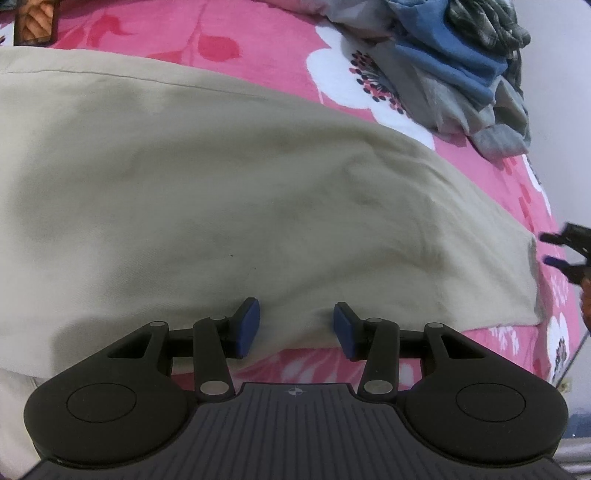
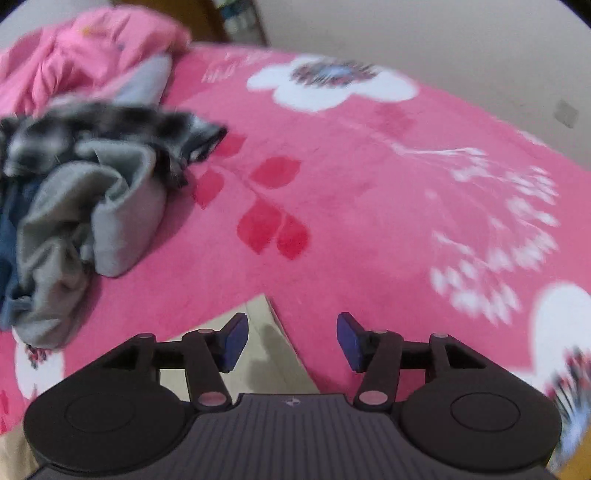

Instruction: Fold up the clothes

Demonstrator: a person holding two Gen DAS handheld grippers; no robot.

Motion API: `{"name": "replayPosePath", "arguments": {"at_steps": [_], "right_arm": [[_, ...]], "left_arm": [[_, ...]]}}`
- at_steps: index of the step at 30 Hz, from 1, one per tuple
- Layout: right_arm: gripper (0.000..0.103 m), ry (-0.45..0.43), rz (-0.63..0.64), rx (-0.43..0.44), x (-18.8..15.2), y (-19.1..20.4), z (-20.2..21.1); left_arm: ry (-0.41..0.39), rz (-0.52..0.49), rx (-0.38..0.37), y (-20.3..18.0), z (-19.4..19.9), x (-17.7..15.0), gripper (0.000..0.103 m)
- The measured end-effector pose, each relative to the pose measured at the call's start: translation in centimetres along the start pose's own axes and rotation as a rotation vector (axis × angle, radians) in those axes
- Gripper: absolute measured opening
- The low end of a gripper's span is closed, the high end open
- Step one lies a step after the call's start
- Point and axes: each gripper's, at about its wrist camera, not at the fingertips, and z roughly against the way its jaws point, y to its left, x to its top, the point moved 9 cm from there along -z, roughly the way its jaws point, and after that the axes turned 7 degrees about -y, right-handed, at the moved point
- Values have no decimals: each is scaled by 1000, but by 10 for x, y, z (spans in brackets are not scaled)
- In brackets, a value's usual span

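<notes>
Under everything you have the pink floral bedspread (image 1: 258,33), and spread flat across it is the thing you are folding, the beige garment (image 1: 229,192), a wide band whose long axis runs left to right in your left wrist view, its near edge toward you and its right-hand end stopping short of the bed's side. Beyond it, well apart at the far right, sits the heap of unfolded clothes (image 1: 461,74), grey, blue and plaid, which does not bear on this move. Your left gripper (image 1: 296,328) is right at the garment's near edge, about midway along its length, with its jaws apart; the cloth lies just beyond the blue pads (image 1: 246,326), and I cannot see them pinching any of it, so I read it as released. Your right gripper (image 2: 291,341) is also spread wide with nothing clamped, and it sits at the garment's right-hand end: only a beige corner (image 2: 264,339) shows under and between its fingers, the rest of that view being bare bedspread. So your right hand is the nearer one to the end.
</notes>
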Motion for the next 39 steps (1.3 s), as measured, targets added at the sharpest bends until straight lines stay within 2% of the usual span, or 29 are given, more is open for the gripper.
{"name": "replayPosePath", "arguments": {"at_steps": [1, 3, 4, 5, 9, 11, 12, 14, 15, 16, 17, 18, 20, 23, 26, 27, 29, 32, 33, 38, 39], "right_arm": [[54, 36, 0, 35, -2, 5, -10], [40, 68, 34, 57, -5, 15, -15], [19, 65, 82, 40, -6, 21, -14], [6, 62, 130, 24, -8, 27, -13], [5, -105, 165, 4, 15, 37, 16], [0, -184, 203, -59, 24, 33, 18], [0, -209, 224, -120, 28, 25, 13], [0, -200, 230, -244, 31, -3, -7], [0, -177, 196, -283, 31, -16, -13], [0, -176, 141, -281, 33, -22, -10], [0, -196, 107, -240, 34, -18, -2], [0, -217, 124, -169, 34, -2, 11], [1, -207, 259, -6, 20, 51, 28], [2, -99, 512, 322, -30, 152, 41], [2, 1, 750, 589, -91, 245, 39], [2, 33, 807, 646, -109, 270, 32], [1, 89, 883, 700, -137, 307, 7], [0, 70, 924, 602, -142, 331, -33], [0, 66, 922, 605, -143, 338, -33], [1, 67, 870, 731, -147, 371, 4], [1, 89, 907, 729, -158, 375, 4]], "left_arm": [[2, -2, -2, 0, 0, 0, 45], [4, -7, -3, 0, -1, 0, 45], [5, -10, -3, 0, -1, -1, 45], [5, -12, -2, 0, -1, -1, 45], [9, -34, 4, -2, 0, -3, 45], [11, -54, 7, -2, -2, -5, 45], [11, -57, 8, -2, -2, -5, 45], [11, -55, 7, -1, -2, -5, 45], [11, -51, 4, -1, -2, -5, 45], [8, -46, 2, -1, -1, -6, 45], [3, -39, 2, -1, -1, -6, 45], [-3, -31, 1, -1, -1, -6, 45], [-13, -16, 1, 0, 0, -7, 45], [-30, 10, 6, 1, 1, -7, 45], [-49, 31, 15, 1, 2, -8, 45], [-55, 33, 17, 1, 2, -8, 45], [-67, 27, 20, 1, 2, -9, 45], [-83, 20, 21, 1, 4, -11, 45], [-90, 27, 17, 2, 5, -11, 45], [-119, 76, -13, 7, 12, -19, 46], [-121, 89, -20, 9, 14, -21, 46]]}}
